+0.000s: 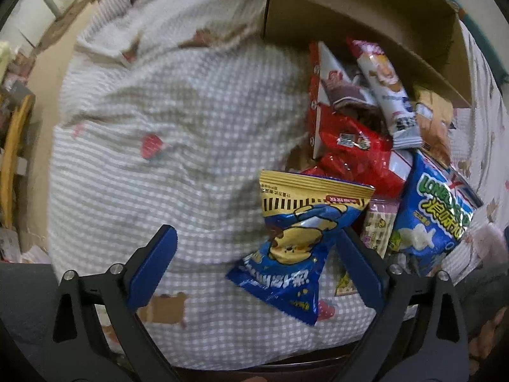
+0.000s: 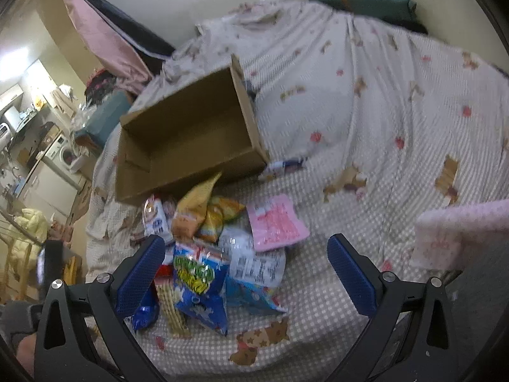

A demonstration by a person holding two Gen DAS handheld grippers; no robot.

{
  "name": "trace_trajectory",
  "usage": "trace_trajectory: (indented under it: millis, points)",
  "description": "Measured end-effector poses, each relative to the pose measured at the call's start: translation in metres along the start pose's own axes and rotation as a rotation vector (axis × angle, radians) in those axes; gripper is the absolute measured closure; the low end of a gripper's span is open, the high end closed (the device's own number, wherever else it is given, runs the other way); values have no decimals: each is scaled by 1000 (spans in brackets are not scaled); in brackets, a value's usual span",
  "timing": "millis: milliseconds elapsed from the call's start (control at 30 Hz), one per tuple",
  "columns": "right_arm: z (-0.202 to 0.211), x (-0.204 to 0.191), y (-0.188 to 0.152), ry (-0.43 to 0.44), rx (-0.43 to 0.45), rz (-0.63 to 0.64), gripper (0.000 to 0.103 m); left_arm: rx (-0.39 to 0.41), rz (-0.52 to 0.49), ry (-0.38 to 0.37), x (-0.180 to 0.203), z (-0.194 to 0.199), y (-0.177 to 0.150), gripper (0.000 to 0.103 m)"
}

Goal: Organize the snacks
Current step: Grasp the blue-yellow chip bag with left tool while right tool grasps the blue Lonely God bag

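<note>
A pile of snack packets lies on a checked bedspread in front of an empty cardboard box (image 2: 191, 146) tipped on its side. In the left wrist view the box (image 1: 359, 22) is at the upper right. My left gripper (image 1: 254, 270) is open; a blue and gold chip bag (image 1: 296, 245) lies between its fingers, against the right finger (image 1: 359, 270). Red packets (image 1: 353, 146) and a blue Lonely God bag (image 1: 435, 219) lie behind. My right gripper (image 2: 251, 273) is open above the pile, over the blue Lonely God bag (image 2: 200, 283). A pink packet (image 2: 276, 222) lies to the right.
The bedspread (image 2: 381, 111) has folds and humps behind the box. A pink fluffy cloth (image 2: 458, 232) sits at the right. The bed edge drops off at the left, with a washing machine (image 2: 60, 152) and kitchen clutter beyond.
</note>
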State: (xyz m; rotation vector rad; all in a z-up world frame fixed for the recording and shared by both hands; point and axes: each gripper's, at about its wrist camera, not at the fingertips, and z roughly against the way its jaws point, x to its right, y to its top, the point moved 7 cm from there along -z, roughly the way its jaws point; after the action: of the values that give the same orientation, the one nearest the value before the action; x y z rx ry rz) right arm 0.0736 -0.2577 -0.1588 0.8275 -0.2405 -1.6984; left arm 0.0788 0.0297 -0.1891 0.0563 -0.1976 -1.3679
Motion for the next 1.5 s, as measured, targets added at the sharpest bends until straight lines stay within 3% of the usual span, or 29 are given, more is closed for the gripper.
trace_trajectory:
  millis: [67, 133, 200, 333, 400, 533, 633, 700, 1033, 1500]
  points:
    - [-16, -5, -10, 64, -120, -15, 2, -10, 6, -7, -2, -6, -2, 9]
    - [-30, -10, -22, 135, -231, -40, 18, -15, 0, -25, 1, -11, -5, 11]
    - [-44, -14, -35, 175, -333, -65, 26, -14, -24, -29, 6, -20, -9, 14]
    - [-60, -23, -49, 201, -420, -82, 33, -40, -34, -47, 10, -38, -17, 30]
    - [-64, -28, -50, 197, -429, -65, 34, -45, -32, -62, 14, -50, -21, 35]
    - [-78, -34, -55, 162, -441, -31, 36, -52, -49, -87, 19, -60, -28, 66]
    - [-88, -35, -58, 149, -453, -24, 43, -50, -46, -83, 18, -63, -32, 75]
    - [-91, -37, -60, 149, -458, -13, 52, -47, -41, -92, 20, -61, -39, 77]
    - [-74, -36, -61, 177, -443, 23, 69, -6, -51, -105, 6, -49, -45, 82]
    - [-18, -31, -60, 265, -377, 18, 79, 88, -30, -91, 10, -44, -44, 82]
